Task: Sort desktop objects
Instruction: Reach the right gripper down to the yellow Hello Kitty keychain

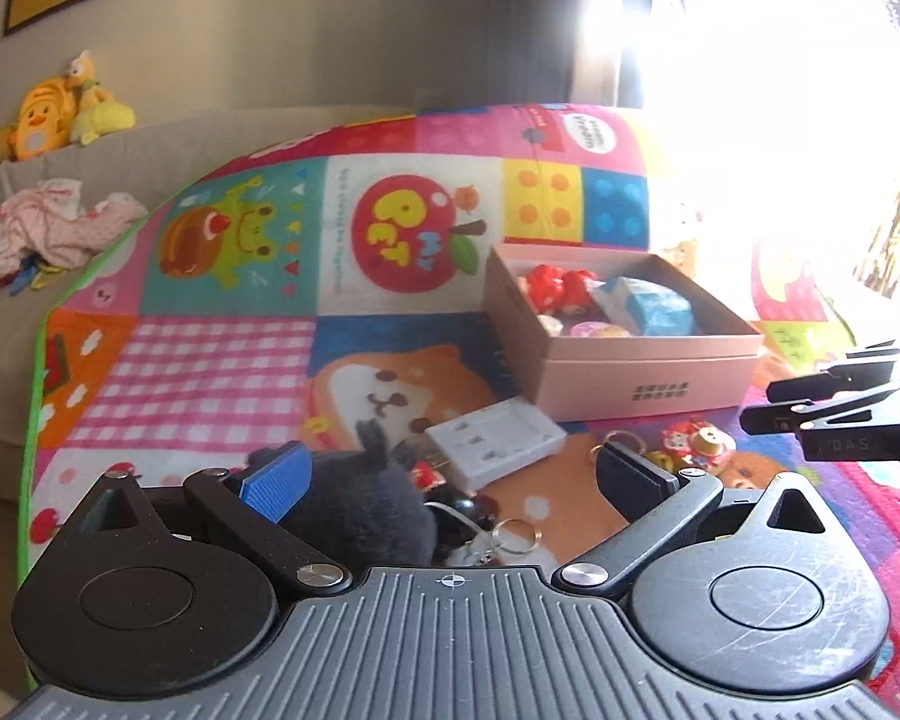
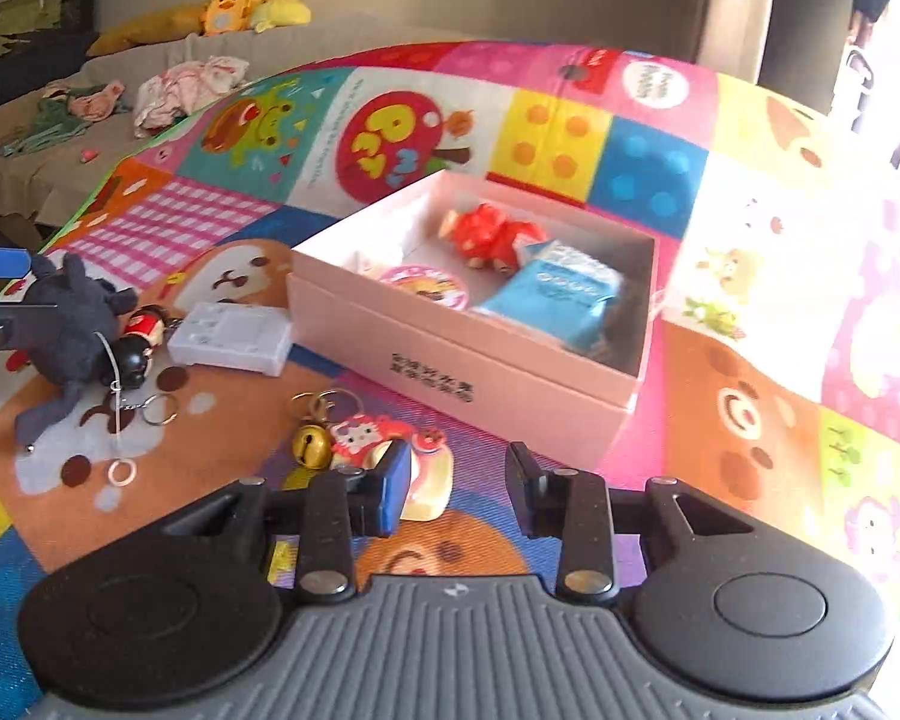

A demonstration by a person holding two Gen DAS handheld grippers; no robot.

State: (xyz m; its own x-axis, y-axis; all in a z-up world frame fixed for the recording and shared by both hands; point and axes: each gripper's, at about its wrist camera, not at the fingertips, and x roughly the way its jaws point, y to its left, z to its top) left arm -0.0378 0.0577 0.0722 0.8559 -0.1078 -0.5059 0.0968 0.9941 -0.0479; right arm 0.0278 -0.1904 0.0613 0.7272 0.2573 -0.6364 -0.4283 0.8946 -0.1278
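The left gripper (image 1: pixel 450 468) has its jaws spread wide, and the dark grey plush (image 1: pixel 354 498) sits between them, close against the blue pad at about nine o'clock; the pads do not appear to press it. In the right wrist view the plush lies with its long axis running from ten o'clock down to seven. The right gripper (image 2: pixel 459 489) shows a narrow gap with nothing between its fingers; a red-and-white keychain charm (image 2: pixel 384 438) lies just past its left finger at eleven o'clock, beside a gold bell (image 2: pixel 309 447). The left hand is plainly the nearer one to the plush.

At twelve to one o'clock from both tools stands the open pink box (image 2: pixel 450 354), already holding a red figure (image 2: pixel 489 237) and a blue packet (image 2: pixel 561 300). A white plastic adapter (image 2: pixel 231 339) rests just left of the box. Everything lies on a bright patchwork play mat (image 1: pixel 222 360), with a beige sofa (image 1: pixel 6 312) and glaring window beyond.
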